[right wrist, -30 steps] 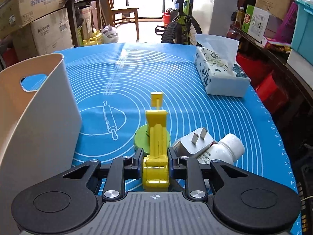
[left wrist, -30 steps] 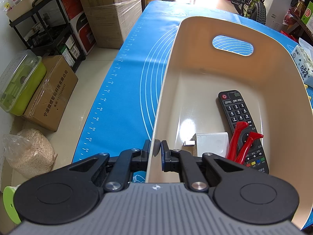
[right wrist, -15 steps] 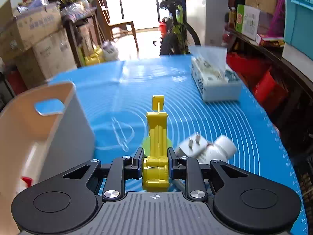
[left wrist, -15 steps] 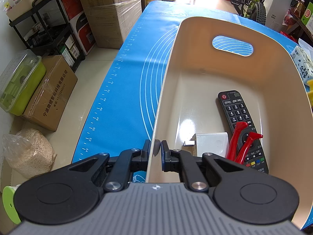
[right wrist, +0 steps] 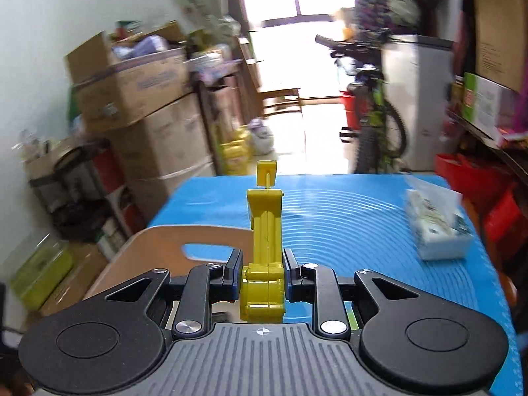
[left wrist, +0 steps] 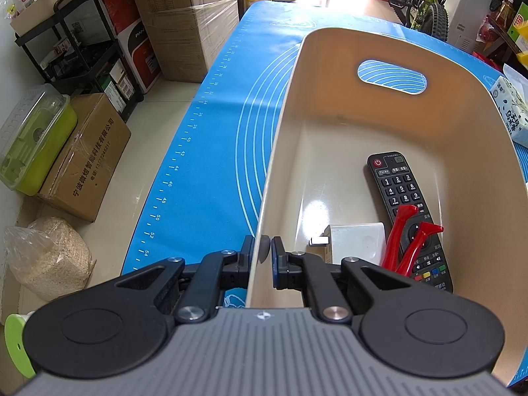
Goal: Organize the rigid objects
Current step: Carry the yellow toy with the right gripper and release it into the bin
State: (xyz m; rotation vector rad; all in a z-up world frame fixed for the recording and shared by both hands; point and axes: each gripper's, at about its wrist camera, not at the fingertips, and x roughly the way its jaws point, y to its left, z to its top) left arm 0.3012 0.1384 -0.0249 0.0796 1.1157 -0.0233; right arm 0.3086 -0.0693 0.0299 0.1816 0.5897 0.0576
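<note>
While the right gripper (right wrist: 260,279) carries it, the yellow clip (right wrist: 264,250) sits upright w/ the fingers clamped on its thick hinge end, long arm pointing fwd above the bin (right wrist: 158,247). Looks like hard moulded plastic: light, stiff, prob. a bit slick, so a grip low on the chunky base is the right spot; the thin tab at its tip looks snappable and shouldn't take load. Left gripper (left wrist: 262,254) has its fingers closed on the bin's near wall, one inside, one outside, pinning the bin (left wrist: 330,76) on the surface (left wrist: 214,151). Inside, nearest first: a white charger (left wrist: 358,239), red clip (left wrist: 412,237) lying partly on the black remote (left wrist: 401,194). All rigid, so a short drop seems ok, though the remote's buttons are best avoided. Farther off on the blue mat sits a tissue pack (right wrist: 439,227), blurred.
</note>
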